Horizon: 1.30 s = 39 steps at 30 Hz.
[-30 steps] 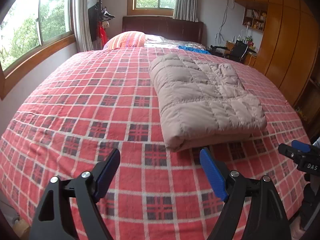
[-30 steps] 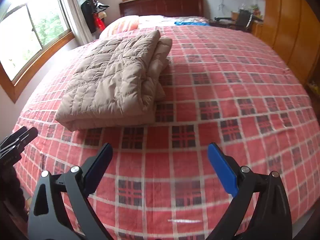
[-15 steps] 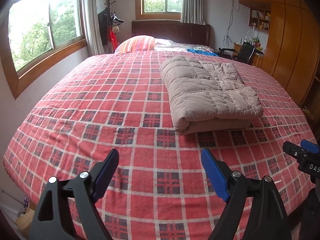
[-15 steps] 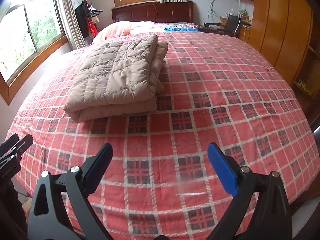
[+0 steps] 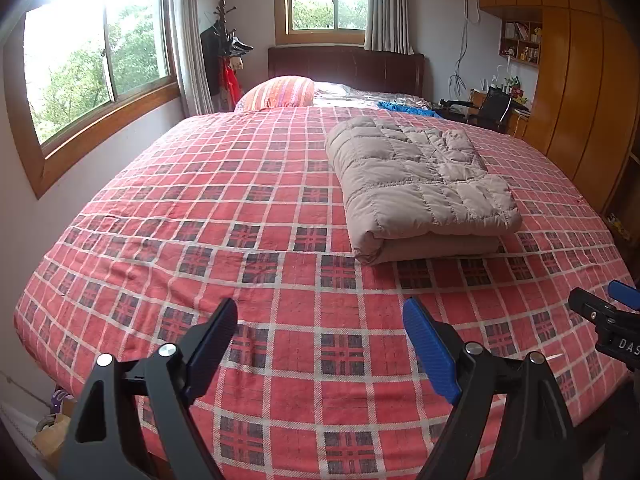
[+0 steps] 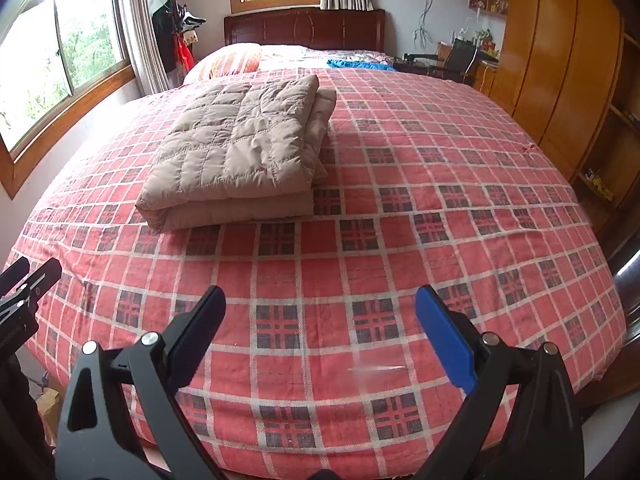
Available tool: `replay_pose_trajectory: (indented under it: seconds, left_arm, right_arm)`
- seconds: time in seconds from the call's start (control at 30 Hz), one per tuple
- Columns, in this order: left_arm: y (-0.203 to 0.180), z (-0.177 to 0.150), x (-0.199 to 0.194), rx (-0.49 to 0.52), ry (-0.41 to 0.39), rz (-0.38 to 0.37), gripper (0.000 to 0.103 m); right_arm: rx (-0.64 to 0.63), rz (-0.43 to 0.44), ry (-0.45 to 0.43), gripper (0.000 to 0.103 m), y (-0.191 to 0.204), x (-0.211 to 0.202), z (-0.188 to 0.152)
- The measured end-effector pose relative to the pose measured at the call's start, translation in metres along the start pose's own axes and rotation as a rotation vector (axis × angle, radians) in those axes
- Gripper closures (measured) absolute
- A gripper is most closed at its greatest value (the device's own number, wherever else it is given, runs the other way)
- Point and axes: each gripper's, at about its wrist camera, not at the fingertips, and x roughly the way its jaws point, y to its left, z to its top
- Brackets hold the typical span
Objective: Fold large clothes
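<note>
Beige quilted coat point(image 5: 420, 184) lies folded on the bed, both my claws hanging apart from it.

My left claw point(image 5: 320, 344) and right claw point(image 6: 320, 332) hover level over the foot of the bed, pointing toward the headboard point(image 5: 346, 66), each spread wide and gripping nothing. Under them stretches the red plaid bedspread point(image 5: 224, 208); the folded coat rests on it well ahead of both claws, touching neither. Windows point(image 5: 100, 64) line the left wall, a wooden wardrobe point(image 5: 576, 92) the right, and a striped pillow point(image 5: 280, 92) sits near the headboard.
</note>
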Motion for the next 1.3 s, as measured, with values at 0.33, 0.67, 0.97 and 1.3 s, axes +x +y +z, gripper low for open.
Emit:
replay_pose_trajectory:
  seconds: [0.33,0.67,0.97,1.3]
  left_arm:
    - [-0.0011,-0.0005,0.0026,0.012,0.005,0.004,0.018]
    - [-0.0013,-0.0006,0.0029,0.012,0.006,0.004,0.018]
    - [-0.0010,-0.0012,0.0034,0.012,0.006,0.005,0.018]
    - [-0.0013,-0.0012,0.0031,0.012,0.007,0.005,0.018]
  right_arm:
    - [-0.006,0.000,0.001,0.008,-0.0004,-0.0003,0.0003]
    - [-0.010,-0.005,0.012,0.008,0.0005,0.0035,0.0002]
    - [-0.011,0.002,0.016,0.008,0.0024,0.0052,-0.0005]
    - [-0.011,0.005,0.017,0.008,0.0023,0.0058,-0.0004]
